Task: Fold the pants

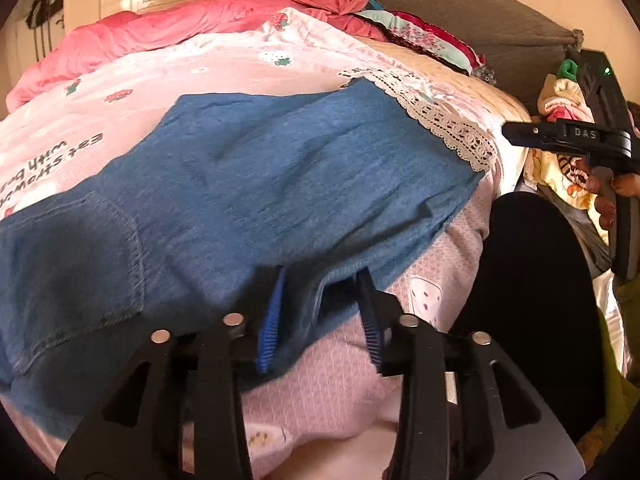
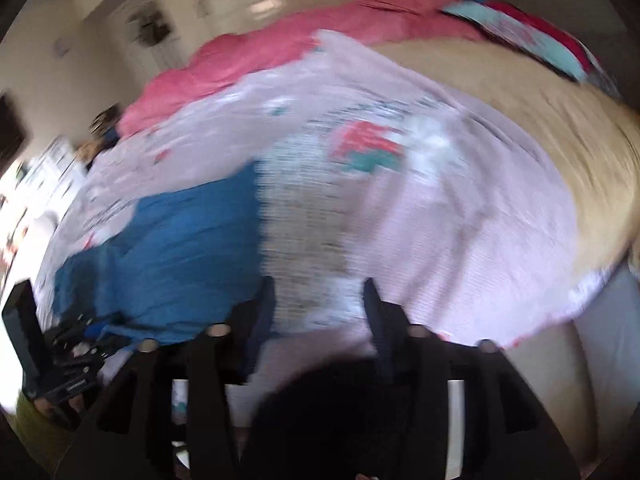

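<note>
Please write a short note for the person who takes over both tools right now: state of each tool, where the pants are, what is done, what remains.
Left tool: open, its fingers astride the near edge of the blue pants, not yet closed.
Right tool: open, empty, over the pink blanket, right of the pants; its view is blurred.
Pants: spread flat on the blanket, back pocket at the left end.
Done: no fold is visible.
Left: grip the edge, fold the pants.
</note>
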Tool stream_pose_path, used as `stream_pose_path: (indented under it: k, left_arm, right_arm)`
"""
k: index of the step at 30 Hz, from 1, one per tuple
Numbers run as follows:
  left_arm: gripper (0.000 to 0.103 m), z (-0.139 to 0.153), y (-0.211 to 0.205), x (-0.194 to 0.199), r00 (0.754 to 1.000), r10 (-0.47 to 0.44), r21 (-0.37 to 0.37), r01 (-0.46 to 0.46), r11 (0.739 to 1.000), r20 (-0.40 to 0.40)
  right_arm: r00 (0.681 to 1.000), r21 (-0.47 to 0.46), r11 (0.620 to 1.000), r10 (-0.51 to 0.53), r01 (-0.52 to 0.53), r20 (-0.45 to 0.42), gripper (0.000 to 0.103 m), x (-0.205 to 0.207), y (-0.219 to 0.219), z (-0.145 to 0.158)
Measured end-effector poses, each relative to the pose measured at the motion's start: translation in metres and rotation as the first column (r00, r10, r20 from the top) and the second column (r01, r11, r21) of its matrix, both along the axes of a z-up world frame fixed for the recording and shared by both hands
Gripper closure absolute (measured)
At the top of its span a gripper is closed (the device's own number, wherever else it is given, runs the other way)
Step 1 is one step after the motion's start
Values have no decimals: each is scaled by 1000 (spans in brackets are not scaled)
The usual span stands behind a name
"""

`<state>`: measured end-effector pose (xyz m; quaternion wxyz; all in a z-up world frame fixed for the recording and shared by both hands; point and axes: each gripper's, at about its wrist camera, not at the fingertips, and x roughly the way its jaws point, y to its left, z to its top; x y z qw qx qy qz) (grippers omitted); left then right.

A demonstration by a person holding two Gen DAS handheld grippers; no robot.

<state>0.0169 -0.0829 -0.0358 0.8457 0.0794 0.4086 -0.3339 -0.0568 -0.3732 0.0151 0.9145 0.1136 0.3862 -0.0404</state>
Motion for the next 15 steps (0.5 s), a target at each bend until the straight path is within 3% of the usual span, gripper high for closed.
stream_pose_path:
  k: [5, 7, 9, 10, 13, 15]
  left_arm:
    - [53, 34, 46, -15, 993, 114, -95, -112, 989, 18]
    - [46, 49, 73, -17, 978, 204, -112, -198, 974, 44]
    - [39, 57, 100, -13, 949, 311, -101, -305, 947, 56]
    - [31, 59, 118, -8, 922, 384, -88, -379, 921, 47]
    - [24, 50, 164, 9, 842, 535, -83, -539, 838, -62]
    - [20, 46, 181, 17, 802, 588, -87, -597, 798, -106]
  right_arm:
    - [967, -108, 961, 254, -256, -37, 48, 43, 70, -3]
    - [951, -163, 937, 300, -309, -75, 39, 63, 89, -10]
    - [945, -179, 929, 305, -323, -122, 39, 79, 96, -18]
    - [944, -174, 931, 301, -322, -135, 39, 84, 96, -21]
    - [948, -126, 952, 252, -279, -195, 39, 92, 82, -40]
    - [953, -133, 956, 232, -261, -195, 31, 88, 78, -43]
